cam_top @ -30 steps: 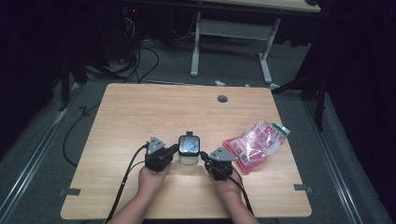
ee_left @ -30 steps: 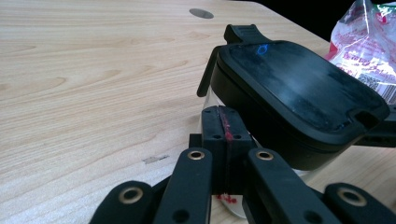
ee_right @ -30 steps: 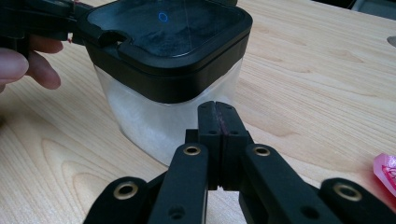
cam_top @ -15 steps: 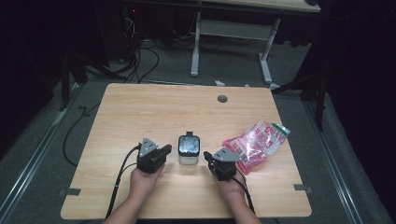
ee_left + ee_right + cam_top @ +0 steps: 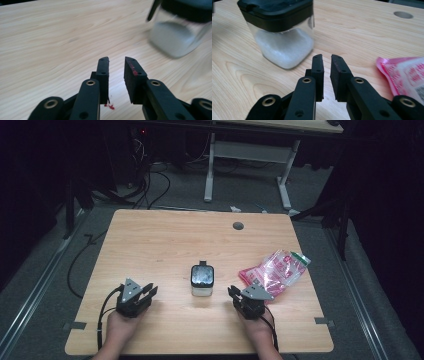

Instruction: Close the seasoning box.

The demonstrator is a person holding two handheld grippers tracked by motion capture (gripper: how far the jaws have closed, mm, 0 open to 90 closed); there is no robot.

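Note:
A clear square jar with a black lid and white grains inside stands upright in the middle of the wooden table. My left gripper rests to its left, a hand's width away, jaws open and empty. The left gripper view has those jaws apart, with the jar blurred at upper right. My right gripper sits to the jar's right, jaws a narrow gap apart and holding nothing. In the right gripper view the jaws point just past the jar.
A pink plastic bag lies on the table just beyond the right gripper, and its corner shows in the right gripper view. A round cable hole sits near the far edge. Cables and a desk frame stand on the floor behind.
Both grippers have drawn back from the jar, toward the near edge and outward. The left one moved farther left. The jar and bag stayed in place.

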